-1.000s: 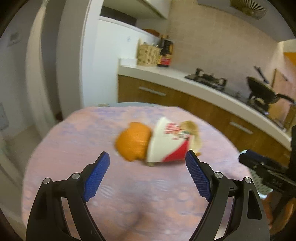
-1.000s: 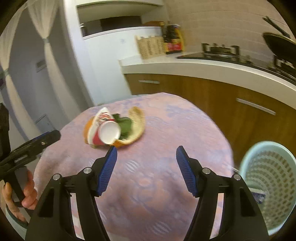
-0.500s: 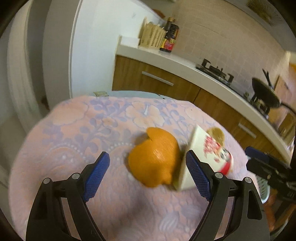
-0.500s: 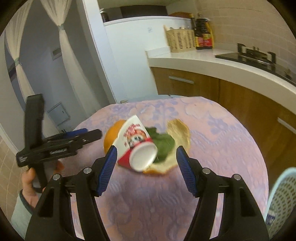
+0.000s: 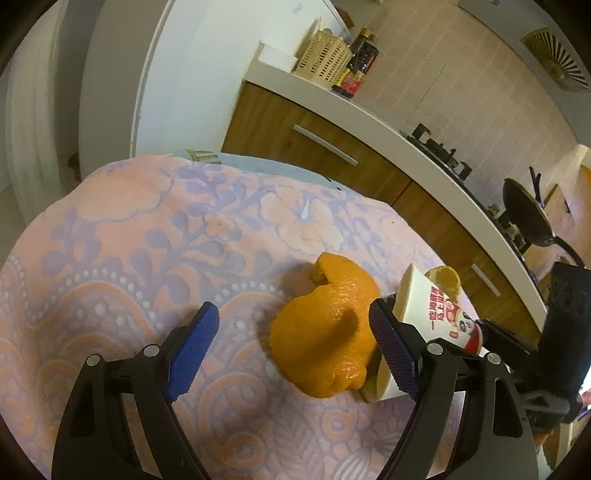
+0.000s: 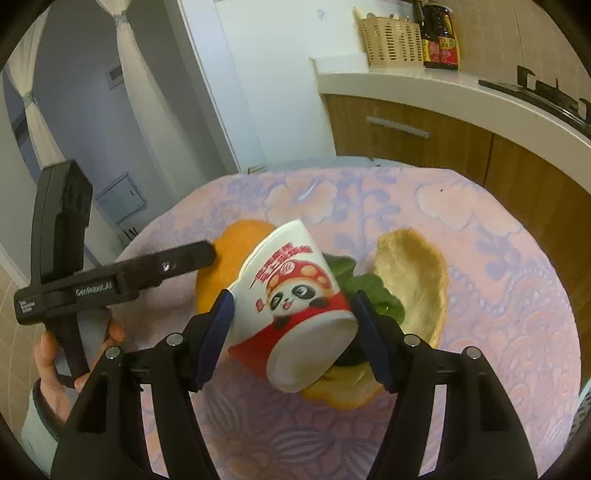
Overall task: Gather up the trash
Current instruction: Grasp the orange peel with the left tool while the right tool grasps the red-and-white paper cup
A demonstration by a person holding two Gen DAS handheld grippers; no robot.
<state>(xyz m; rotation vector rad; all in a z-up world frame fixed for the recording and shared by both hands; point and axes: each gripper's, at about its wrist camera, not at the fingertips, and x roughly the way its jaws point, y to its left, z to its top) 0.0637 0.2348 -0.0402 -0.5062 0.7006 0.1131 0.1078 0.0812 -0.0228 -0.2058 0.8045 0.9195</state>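
Kitchen setting: a round bench (image 5: 110,236) draped in a pink cloth with a lilac floral pattern stands in front of wooden cabinets (image 6: 424,125) under a white worktop, on which a wicker basket (image 6: 393,40) and dark sauce bottles (image 6: 439,35) sit at the far end.

Trash lies in one cluster near the middle of the bench. A paper cup (image 6: 295,314), white with a red band and a cartoon panda, lies tipped on its side, its base towards the right wrist camera. Against its left side lies a large piece of orange peel (image 5: 325,339). On its right lie a green leaf (image 6: 369,291) and a pale, curved peel (image 6: 410,273), inner side up; a further orange scrap (image 6: 343,391) lies under the cup's near end.

Left tongs (image 5: 291,347): jaws wide apart, nothing gripped. The orange peel lies between the blue pads, nearer the right-hand one. That pad (image 5: 391,354) overlaps the cup's rim in the left wrist view; whether it touches cannot be judged from this angle.

Right tongs (image 6: 291,332): jaws part open and straddling the cup. The left-hand pad (image 6: 216,332) appears close to or against the cup wall, while the right-hand pad sits just beside the base, so a firm grip cannot be confirmed.

A person's hand (image 6: 51,365) holds the handle of the left tongs at the left edge of the right wrist view.
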